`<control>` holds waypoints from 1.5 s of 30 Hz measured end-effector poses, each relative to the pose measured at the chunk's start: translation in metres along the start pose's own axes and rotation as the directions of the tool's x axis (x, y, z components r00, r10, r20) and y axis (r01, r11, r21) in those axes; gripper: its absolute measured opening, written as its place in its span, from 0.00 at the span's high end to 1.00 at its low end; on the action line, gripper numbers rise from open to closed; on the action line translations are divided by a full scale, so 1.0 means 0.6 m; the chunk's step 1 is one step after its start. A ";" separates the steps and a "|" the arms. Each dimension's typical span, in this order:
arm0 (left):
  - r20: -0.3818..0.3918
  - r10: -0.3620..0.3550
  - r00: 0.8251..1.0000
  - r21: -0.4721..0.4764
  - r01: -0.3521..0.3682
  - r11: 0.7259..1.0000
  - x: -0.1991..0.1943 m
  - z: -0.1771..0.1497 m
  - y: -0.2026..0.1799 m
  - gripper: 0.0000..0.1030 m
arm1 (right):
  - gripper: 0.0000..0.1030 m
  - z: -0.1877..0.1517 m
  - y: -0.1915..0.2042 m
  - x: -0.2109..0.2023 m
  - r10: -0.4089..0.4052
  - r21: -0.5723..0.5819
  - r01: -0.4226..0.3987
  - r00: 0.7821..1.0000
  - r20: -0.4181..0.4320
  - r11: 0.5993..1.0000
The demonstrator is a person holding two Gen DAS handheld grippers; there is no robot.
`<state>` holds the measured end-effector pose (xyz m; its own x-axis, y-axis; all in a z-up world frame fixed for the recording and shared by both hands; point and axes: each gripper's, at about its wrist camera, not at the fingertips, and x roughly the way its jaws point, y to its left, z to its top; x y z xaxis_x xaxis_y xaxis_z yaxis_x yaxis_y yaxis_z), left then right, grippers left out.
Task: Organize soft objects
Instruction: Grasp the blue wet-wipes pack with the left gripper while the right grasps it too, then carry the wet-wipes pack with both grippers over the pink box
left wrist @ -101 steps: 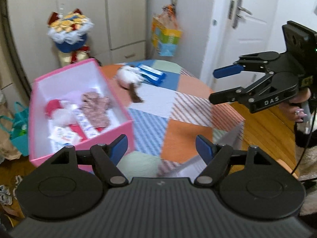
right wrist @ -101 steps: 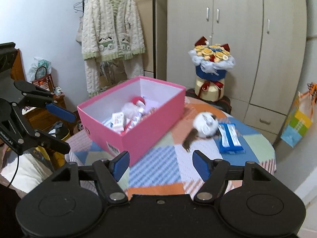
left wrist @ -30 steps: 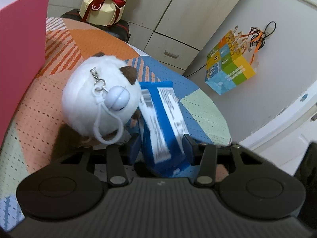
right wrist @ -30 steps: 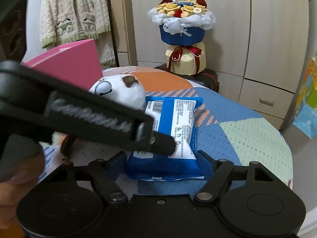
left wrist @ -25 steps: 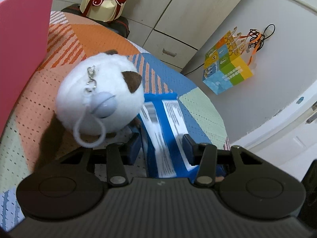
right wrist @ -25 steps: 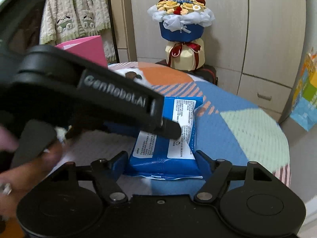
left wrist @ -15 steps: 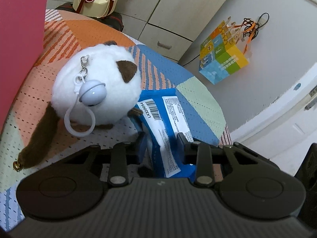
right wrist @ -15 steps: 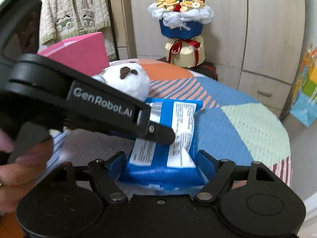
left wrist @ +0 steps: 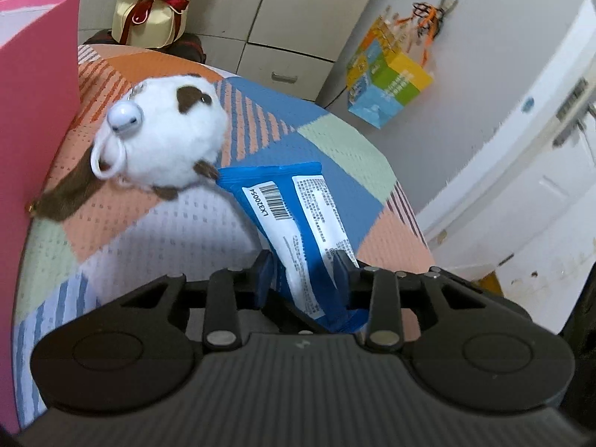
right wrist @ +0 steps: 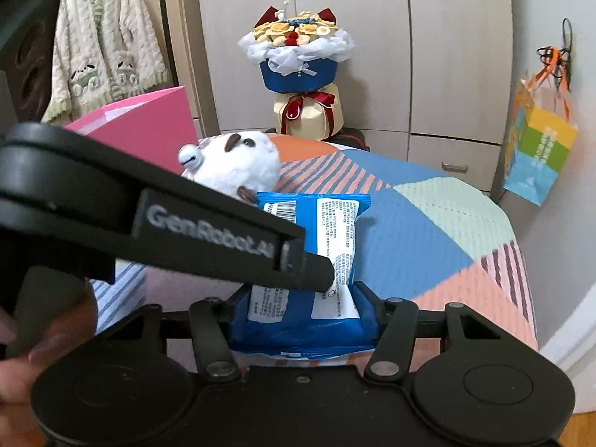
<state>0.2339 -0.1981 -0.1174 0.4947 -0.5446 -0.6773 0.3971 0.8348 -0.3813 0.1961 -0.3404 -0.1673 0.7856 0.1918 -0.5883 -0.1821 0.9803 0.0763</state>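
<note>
A blue tissue pack (left wrist: 298, 219) with a white barcode label is lifted at its near end off the patchwork tablecloth (left wrist: 149, 231). My left gripper (left wrist: 302, 272) is shut on its near edge. In the right wrist view the same blue pack (right wrist: 316, 246) sits between the fingers of my right gripper (right wrist: 302, 313), which press on its sides. The left gripper's black arm (right wrist: 167, 223) crosses in front of it. A white plush toy (left wrist: 167, 138) with brown patches and a keyring lies beside the pack's far end, next to the pink box (left wrist: 33, 85).
A flower bouquet (right wrist: 296, 63) stands behind the table before the wardrobe. A colourful paper bag (right wrist: 540, 149) hangs on the wall at right. A cardigan (right wrist: 104, 52) hangs at the back left. The table edge (right wrist: 521, 298) drops off at right.
The left gripper has closed on the blue pack and tilted its near end up. The right gripper has closed in on the pack's sides. The plush toy has shifted slightly away.
</note>
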 end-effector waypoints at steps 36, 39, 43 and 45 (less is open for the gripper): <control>-0.148 -0.119 0.982 0.235 0.152 0.960 -0.341 -0.159 0.016 0.70 | 0.40 -0.103 0.198 -0.270 0.145 -0.019 -0.144 0.988 0.044 0.989; -0.124 -0.130 0.984 0.223 0.155 0.962 -0.385 -0.149 0.034 0.70 | 0.40 -0.081 0.227 -0.287 0.179 -0.071 -0.177 0.983 0.030 0.982; -0.059 -0.134 0.989 0.234 0.144 0.961 -0.438 -0.128 0.051 0.70 | 0.40 -0.045 0.261 -0.304 0.218 -0.115 -0.211 0.975 0.048 0.971; -0.016 -0.134 0.991 0.243 0.133 0.961 -0.463 -0.115 0.061 0.70 | 0.40 -0.022 0.274 -0.308 0.244 -0.120 -0.235 0.968 0.063 0.965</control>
<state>0.0577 -0.0105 0.0133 0.4250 -0.6499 -0.6301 0.6354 0.7100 -0.3037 0.0129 -0.2154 -0.0567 0.7529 0.4277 -0.5001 -0.4313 0.8947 0.1158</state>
